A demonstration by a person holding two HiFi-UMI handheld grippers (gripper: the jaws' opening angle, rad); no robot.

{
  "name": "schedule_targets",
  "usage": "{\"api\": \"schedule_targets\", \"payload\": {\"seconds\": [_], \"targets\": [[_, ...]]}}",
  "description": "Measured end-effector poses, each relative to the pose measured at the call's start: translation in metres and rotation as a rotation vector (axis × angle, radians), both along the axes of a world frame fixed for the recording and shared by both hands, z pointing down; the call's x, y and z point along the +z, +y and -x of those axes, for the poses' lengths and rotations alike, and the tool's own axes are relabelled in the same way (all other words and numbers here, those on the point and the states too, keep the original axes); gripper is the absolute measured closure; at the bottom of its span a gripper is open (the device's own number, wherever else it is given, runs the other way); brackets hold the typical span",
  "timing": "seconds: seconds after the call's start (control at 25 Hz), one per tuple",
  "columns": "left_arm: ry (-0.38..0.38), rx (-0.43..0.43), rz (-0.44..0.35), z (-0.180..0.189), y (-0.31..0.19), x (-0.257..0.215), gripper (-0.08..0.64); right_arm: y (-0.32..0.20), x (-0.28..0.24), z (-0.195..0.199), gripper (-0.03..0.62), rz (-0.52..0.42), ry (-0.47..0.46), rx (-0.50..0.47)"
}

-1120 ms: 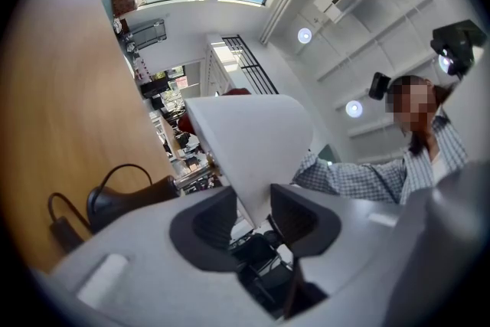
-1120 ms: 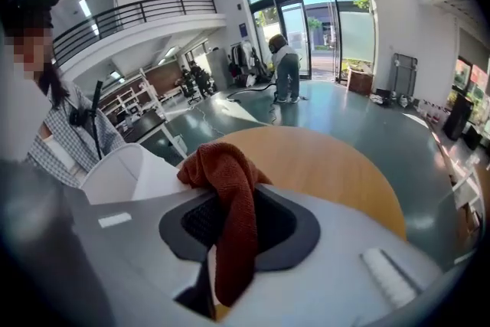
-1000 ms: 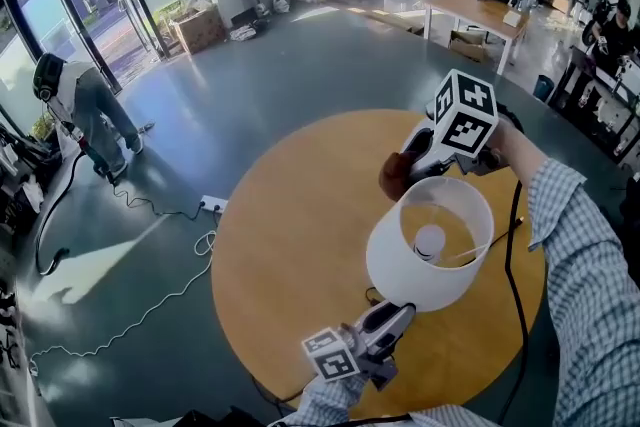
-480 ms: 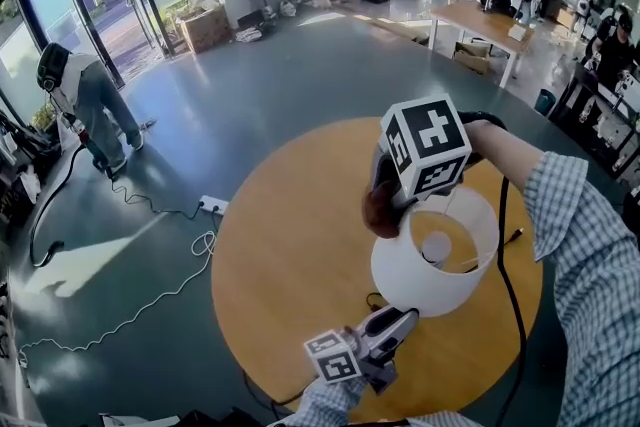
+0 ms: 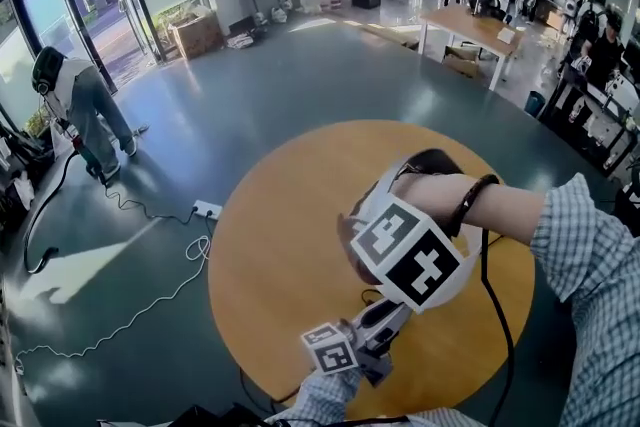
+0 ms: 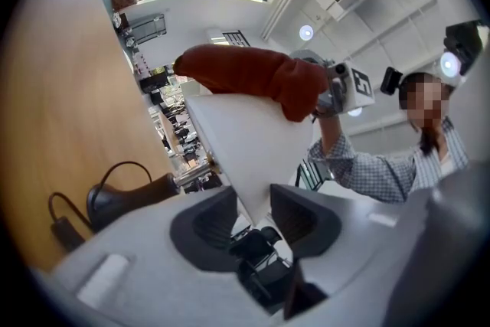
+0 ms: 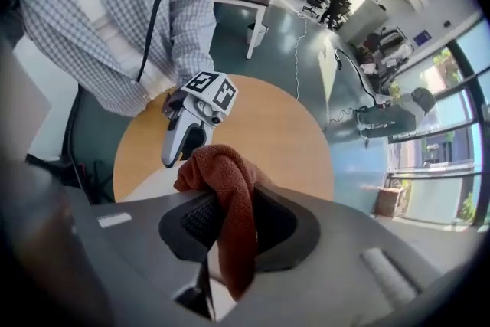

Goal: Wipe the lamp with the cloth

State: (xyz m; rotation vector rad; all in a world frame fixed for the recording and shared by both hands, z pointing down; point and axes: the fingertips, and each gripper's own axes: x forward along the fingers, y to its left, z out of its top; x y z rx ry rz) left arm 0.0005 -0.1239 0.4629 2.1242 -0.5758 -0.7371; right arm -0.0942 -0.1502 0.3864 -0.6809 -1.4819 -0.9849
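In the left gripper view, the white lampshade (image 6: 245, 142) tapers down between the jaws of my left gripper (image 6: 253, 214), which is shut on its narrow lower end. A rust-red cloth (image 6: 253, 76) lies pressed against the shade's upper edge. My right gripper (image 7: 230, 199) points steeply down and is shut on that cloth (image 7: 230, 218), with a strip of the shade (image 7: 149, 189) just beneath it. In the head view the right gripper (image 5: 372, 233) and its marker cube hide most of the shade, and the left gripper (image 5: 385, 317) sits below it.
The lamp stands over a round wooden table (image 5: 280, 245); its dark base (image 6: 126, 199) and cord rest on the top. A power strip (image 5: 207, 209) with a white cable lies on the floor to the left. A bent-over person (image 5: 80, 105) and others stand far off.
My right gripper has swept with the cloth from the shade's far side across its top toward me and rolled over, so it now covers the shade. The left gripper has stayed put.
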Motion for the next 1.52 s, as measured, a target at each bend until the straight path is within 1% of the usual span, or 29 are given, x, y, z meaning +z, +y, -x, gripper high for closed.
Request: {"api": "schedule_targets", "payload": {"seconds": [0.16,0.24,0.36,0.44,0.52,0.56,0.68,0.8,0.92,1.12,1.32,1.4,1.44,1.48,1.52], "targets": [[-0.002,0.007,0.001,-0.001,-0.001,0.002,0.425,0.026,0.010,-0.013,0.500,-0.101,-0.053,-0.094],[-0.002,0.008,0.002,-0.001,-0.002,0.002,0.426,0.035,0.013,-0.022,0.502,-0.163,-0.085,-0.126],[-0.003,0.009,0.001,-0.001,-0.003,0.001,0.426,0.042,0.010,-0.033,0.500,-0.237,-0.170,-0.105],[-0.006,0.012,0.002,0.001,-0.004,0.001,0.426,0.046,0.004,-0.038,0.500,-0.259,-0.250,-0.050],[-0.009,0.016,0.003,0.004,-0.005,0.001,0.426,0.050,-0.007,-0.040,0.500,-0.254,-0.351,0.026],[-0.011,0.018,0.003,0.005,-0.005,0.001,0.426,0.053,-0.010,-0.043,0.500,-0.250,-0.384,0.063],[-0.018,0.023,0.001,0.006,-0.005,0.003,0.426,0.058,-0.008,-0.066,0.500,-0.258,-0.393,0.141],[-0.016,0.030,0.004,0.006,-0.006,0.002,0.426,0.061,-0.010,-0.085,0.500,-0.252,-0.429,0.228],[-0.016,0.041,0.007,0.006,-0.005,0.002,0.426,0.064,-0.007,-0.100,0.500,-0.227,-0.463,0.316],[-0.069,0.044,-0.011,0.004,-0.001,0.005,0.423,0.067,0.010,-0.124,0.500,-0.174,-0.515,0.456],[-0.077,0.053,-0.014,0.012,0.011,0.005,0.415,0.071,0.033,-0.140,0.500,-0.113,-0.565,0.580],[-0.117,0.047,-0.021,0.019,0.019,0.009,0.413,0.074,0.042,-0.143,0.500,-0.085,-0.588,0.622],[-0.154,0.033,-0.032,0.025,0.023,0.011,0.410,0.077,0.046,-0.143,0.500,-0.067,-0.601,0.641],[-0.206,0.014,-0.055,0.033,0.026,0.012,0.401,0.081,0.049,-0.142,0.500,-0.044,-0.617,0.661],[-0.274,-0.005,-0.090,0.041,0.029,0.013,0.375,0.085,0.052,-0.141,0.500,-0.014,-0.638,0.685]]}}
